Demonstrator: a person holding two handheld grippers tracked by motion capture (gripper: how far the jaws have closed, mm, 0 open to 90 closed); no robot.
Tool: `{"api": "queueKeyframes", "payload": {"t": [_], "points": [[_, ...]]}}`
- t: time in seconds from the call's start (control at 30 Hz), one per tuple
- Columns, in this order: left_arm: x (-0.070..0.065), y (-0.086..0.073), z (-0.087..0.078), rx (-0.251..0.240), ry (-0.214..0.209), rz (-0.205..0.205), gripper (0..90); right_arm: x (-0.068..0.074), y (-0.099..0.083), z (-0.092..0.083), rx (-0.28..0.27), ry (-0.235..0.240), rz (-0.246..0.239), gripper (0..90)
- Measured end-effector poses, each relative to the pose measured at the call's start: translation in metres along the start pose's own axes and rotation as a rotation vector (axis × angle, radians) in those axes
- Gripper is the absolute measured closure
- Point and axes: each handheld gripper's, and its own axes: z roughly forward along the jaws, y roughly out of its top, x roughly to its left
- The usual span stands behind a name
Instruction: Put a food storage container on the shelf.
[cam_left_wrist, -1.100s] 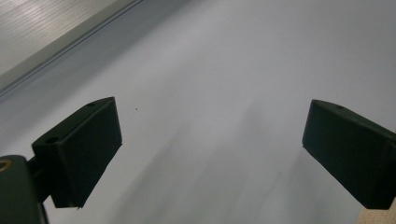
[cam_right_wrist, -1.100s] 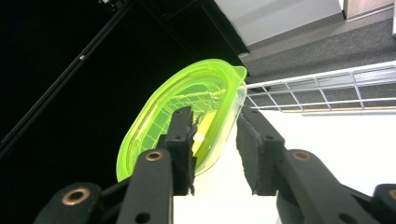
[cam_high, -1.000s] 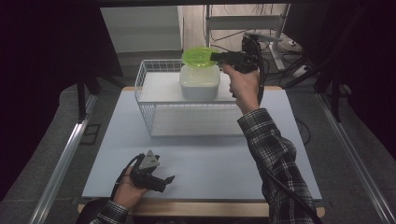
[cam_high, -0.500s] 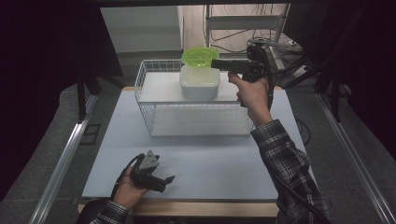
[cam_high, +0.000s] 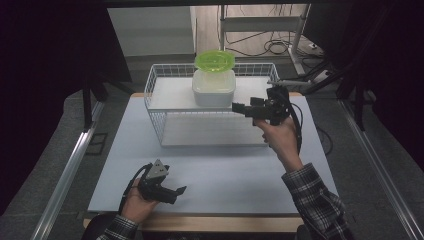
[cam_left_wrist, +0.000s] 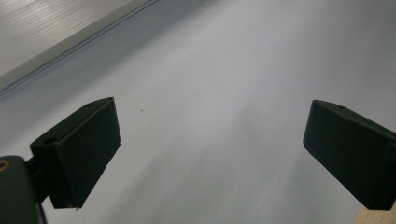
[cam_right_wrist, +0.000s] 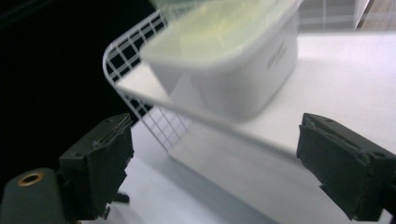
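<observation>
1. Right gripper (cam_high: 239, 107): jaws wide, just been opening, nothing between them.
2. Green lid (cam_high: 215, 60): resting on the white container (cam_high: 214, 87), up and beyond the right gripper's tips, apart from them.
3. Wire basket (cam_high: 161, 119): holding the container on its white shelf, its mesh wall just ahead of the right jaws.
4. Left gripper (cam_high: 181, 190): jaws wide and empty, low over the bare table (cam_left_wrist: 224, 93), well apart from the basket.
</observation>
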Motion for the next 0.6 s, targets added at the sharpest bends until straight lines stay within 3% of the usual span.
{"api": "queueKeyframes", "payload": {"t": [0.23,0.47,0.6], "points": [[0.000,0.000,0.000,-0.007,0.004,-0.001,3.1,0.002,-0.042,-0.004,0.028,-0.039,-0.108,6.5],[0.000,-0.001,0.000,-0.007,0.011,0.010,2.7,-0.008,-0.082,-0.006,0.047,-0.078,-0.187,5.6],[0.000,-0.001,0.001,-0.009,0.016,0.012,2.5,-0.017,-0.103,-0.006,0.042,-0.087,-0.185,4.9]]}}
